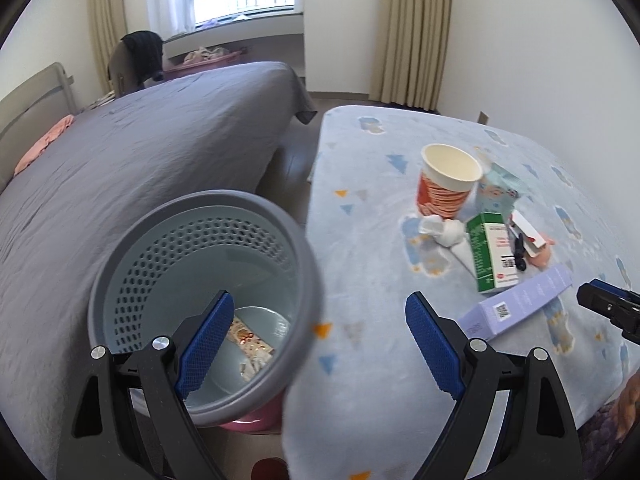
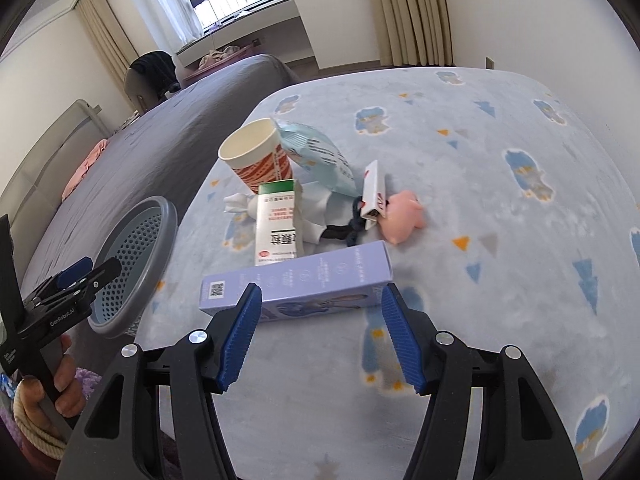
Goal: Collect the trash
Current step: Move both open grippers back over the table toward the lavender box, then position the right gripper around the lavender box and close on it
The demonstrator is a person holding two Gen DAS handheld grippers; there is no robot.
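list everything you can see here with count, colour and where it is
bin: 1, grey rim, pale blue perforated inside, beside the blanket's left edge, scraps at its bottom
blanket: 1, light blue, cartoon print, under the trash
paper cup: 1, red and white, upright, far side of pile
snack bag: 1, light blue, beside cup
green-and-white box: 1, mid pile
crumpled tissue: 1, white, by cup
purple box: 1, lying nearest
small white box: 1, right of pile
pink toy: 1, right end
bed: 1, grey cover, left
left claw: open, over the bin's edge
right claw: open, near purple box
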